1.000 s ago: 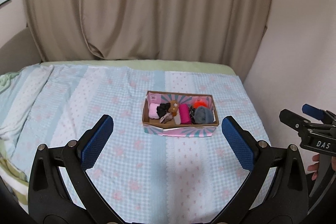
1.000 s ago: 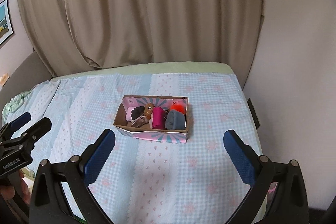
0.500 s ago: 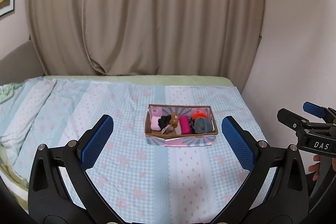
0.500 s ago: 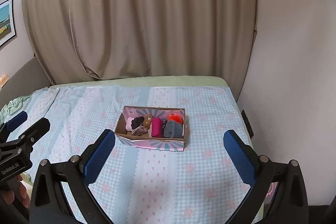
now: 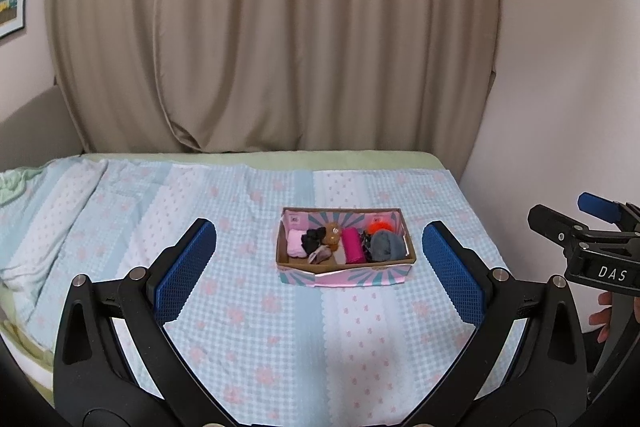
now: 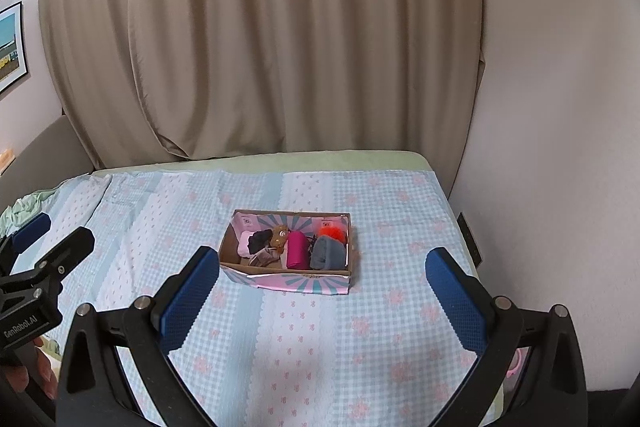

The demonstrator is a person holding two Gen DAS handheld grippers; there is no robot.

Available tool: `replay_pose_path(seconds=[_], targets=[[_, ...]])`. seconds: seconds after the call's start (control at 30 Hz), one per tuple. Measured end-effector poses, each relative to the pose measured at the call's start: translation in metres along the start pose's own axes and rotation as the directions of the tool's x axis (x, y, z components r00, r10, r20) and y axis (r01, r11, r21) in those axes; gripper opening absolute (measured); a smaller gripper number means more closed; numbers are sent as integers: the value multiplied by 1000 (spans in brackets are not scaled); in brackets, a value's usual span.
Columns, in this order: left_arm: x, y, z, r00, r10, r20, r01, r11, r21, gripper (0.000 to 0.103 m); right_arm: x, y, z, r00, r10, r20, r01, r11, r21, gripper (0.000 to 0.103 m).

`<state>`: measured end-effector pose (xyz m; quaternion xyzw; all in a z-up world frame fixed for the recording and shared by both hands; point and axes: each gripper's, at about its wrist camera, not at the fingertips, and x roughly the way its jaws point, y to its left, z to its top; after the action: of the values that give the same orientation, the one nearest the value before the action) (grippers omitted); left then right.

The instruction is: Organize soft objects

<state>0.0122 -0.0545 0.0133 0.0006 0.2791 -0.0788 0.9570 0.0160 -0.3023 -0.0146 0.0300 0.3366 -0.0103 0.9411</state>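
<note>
A pink and teal cardboard box [image 5: 352,275] [image 6: 296,283] sits on the bed and holds several soft items: a pale pink cloth [image 5: 295,242], a black piece [image 5: 313,237], a brown plush [image 5: 332,234], a magenta roll [image 5: 353,245] [image 6: 297,254], a grey cloth [image 5: 386,245] [image 6: 328,254] and an orange fluffy piece [image 5: 380,226] [image 6: 332,229]. My left gripper [image 5: 320,273] is open and empty, held well back from the box. My right gripper [image 6: 320,287] is open and empty, also back from the box. Each gripper shows at the edge of the other's view.
The bed has a light blue checked cover [image 5: 256,307] with pink flowers. Beige curtains [image 5: 280,47] hang behind it. A white wall [image 6: 560,107] borders the bed's right side. A crumpled green sheet [image 5: 12,183] lies at the far left.
Both grippers have pulled back and risen, so the box looks smaller and farther away. The box and its contents have not moved. Both grippers stay open.
</note>
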Motion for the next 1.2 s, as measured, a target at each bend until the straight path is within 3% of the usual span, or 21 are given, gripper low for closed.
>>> replay_pose_path(seconds=[1.2], targets=[[10, 4, 0, 1000, 8, -1, -8, 1000, 8, 103, 6, 1, 4, 1000, -3, 2, 3, 1000, 8, 103]])
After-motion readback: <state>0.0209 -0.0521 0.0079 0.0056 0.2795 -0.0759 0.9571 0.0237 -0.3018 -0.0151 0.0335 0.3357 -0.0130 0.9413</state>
